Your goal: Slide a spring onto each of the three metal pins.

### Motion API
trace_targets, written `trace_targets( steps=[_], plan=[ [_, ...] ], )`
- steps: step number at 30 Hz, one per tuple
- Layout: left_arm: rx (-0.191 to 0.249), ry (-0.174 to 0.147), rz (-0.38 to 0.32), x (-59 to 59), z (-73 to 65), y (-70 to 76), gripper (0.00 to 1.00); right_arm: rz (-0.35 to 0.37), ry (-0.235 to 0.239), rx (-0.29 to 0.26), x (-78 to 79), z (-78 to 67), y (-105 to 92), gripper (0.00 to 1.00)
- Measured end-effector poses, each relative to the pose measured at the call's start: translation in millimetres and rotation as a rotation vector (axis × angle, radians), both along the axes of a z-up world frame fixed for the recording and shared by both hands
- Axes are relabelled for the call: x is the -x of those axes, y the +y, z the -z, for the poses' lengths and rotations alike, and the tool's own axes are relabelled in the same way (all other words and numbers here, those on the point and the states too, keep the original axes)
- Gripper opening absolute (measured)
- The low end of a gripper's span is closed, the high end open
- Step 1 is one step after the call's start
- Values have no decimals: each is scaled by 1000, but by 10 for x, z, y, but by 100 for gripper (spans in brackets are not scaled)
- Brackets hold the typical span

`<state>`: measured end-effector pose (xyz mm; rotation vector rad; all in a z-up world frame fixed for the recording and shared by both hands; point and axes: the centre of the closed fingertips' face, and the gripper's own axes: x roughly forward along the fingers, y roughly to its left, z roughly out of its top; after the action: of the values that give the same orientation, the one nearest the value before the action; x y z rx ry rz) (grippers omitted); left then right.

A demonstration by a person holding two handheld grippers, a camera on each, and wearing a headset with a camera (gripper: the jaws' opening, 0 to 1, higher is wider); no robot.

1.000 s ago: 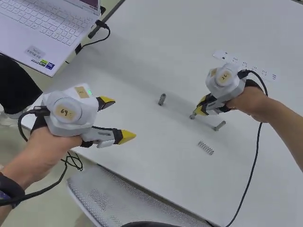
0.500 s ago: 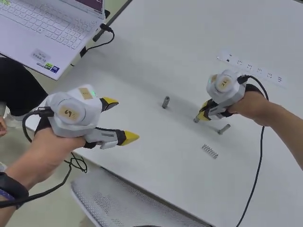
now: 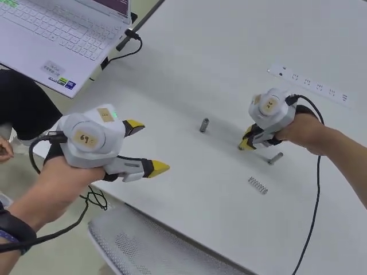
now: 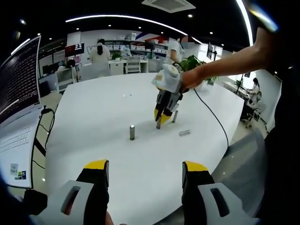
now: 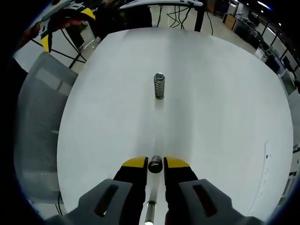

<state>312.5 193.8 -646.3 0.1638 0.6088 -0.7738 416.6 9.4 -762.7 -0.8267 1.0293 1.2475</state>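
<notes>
Laptop (image 3: 51,34): open at the far left corner of the white table (image 3: 229,51), with a dark cable plugged into its right side.
Left gripper (image 3: 146,145): held at the near left of the table, its yellow-tipped jaws spread wide with nothing between them. In the left gripper view (image 4: 146,165) the bare tabletop shows through the gap.
Chair (image 3: 149,246): grey mesh, just off the table's near edge, below the left gripper.
Sprung pin (image 3: 204,125): stands upright mid-table between the two grippers, well apart from both. A spring is coiled round its shaft, seen clearly in the right gripper view (image 5: 159,86).
Right gripper (image 3: 246,140): angled down towards the table, to the right of the sprung pin, jaws drawn close and pinching a metal pin.
Held pin (image 5: 155,164): nipped between the yellow tips, its end sticking out past them towards the tabletop. Whether it touches the table I cannot tell.
Loose spring (image 3: 258,185): lies flat near the right gripper, on its near side, touching nothing.
Bare pin (image 3: 275,158): lies on the table just right of the right gripper, beside the hand holding it.
Power strip (image 3: 312,89): white, on the far right of the table.
</notes>
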Motion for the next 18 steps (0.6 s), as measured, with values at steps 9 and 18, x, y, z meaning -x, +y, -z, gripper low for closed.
trace_targets(
  steps=[9, 18],
  plan=[
    [-5, 1, 13, -6, -2, -56, 59, 22, -19, -15, -28, -113, -72, 20],
    [-3, -9, 18, -12, -43, -108, 58, 96, -62, -53, -36, -286, -151, 25]
  ],
)
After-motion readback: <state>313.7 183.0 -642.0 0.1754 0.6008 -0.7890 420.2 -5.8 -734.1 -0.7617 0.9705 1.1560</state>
